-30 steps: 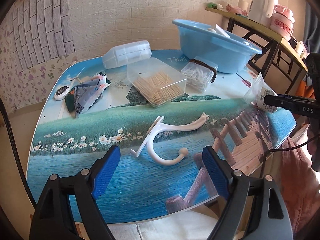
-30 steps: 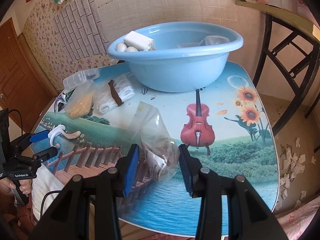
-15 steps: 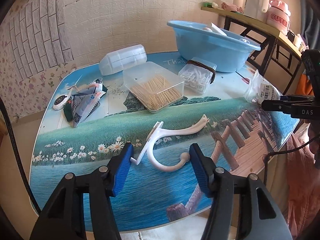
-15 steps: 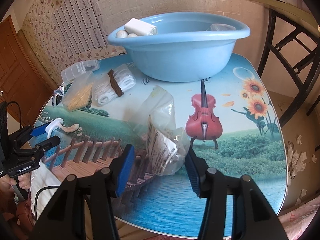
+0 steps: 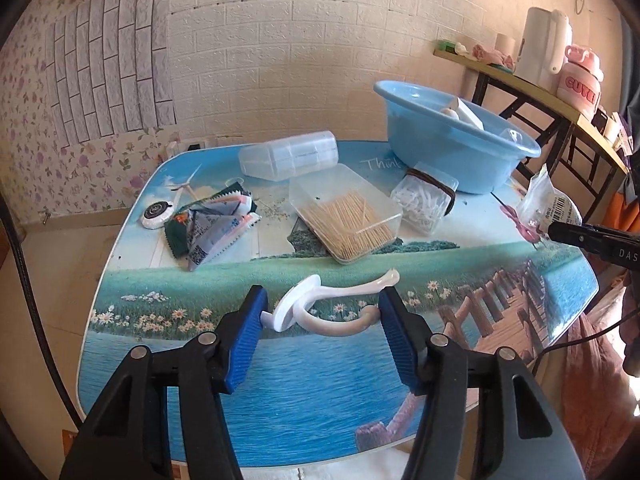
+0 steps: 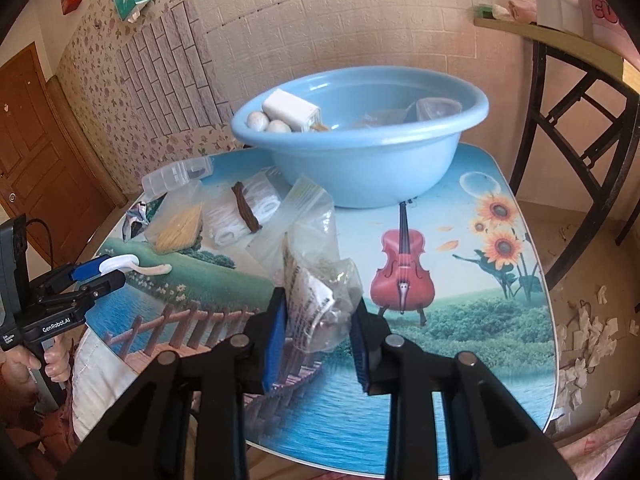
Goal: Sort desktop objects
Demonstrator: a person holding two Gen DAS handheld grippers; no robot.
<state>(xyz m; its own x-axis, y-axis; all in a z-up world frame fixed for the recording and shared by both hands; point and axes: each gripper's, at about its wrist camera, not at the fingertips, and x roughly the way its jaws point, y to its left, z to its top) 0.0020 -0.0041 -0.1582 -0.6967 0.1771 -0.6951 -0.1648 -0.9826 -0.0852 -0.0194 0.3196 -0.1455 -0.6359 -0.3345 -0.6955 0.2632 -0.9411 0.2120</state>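
A white plastic hook (image 5: 328, 304) lies on the picture-printed table (image 5: 280, 400) between the blue pads of my left gripper (image 5: 320, 328); the jaws touch its ends, closed on it. The hook also shows in the right wrist view (image 6: 132, 264). My right gripper (image 6: 318, 316) is shut on a clear plastic bag (image 6: 316, 292) with a label and small parts, held above the table; the bag also shows in the left wrist view (image 5: 548, 204). A blue basin (image 6: 360, 152) with a white box and round objects stands at the back.
On the table are a clear box of toothpicks (image 5: 344, 212), a clear box of white pieces with a brown band (image 5: 424, 196), an empty clear case (image 5: 288, 154), snack packets (image 5: 208, 228) and a small round tin (image 5: 156, 214). A side table (image 5: 540, 92) holds a kettle.
My left gripper moved forward and closed around the white hook. My right gripper closed on the bag and lifted it off the table.
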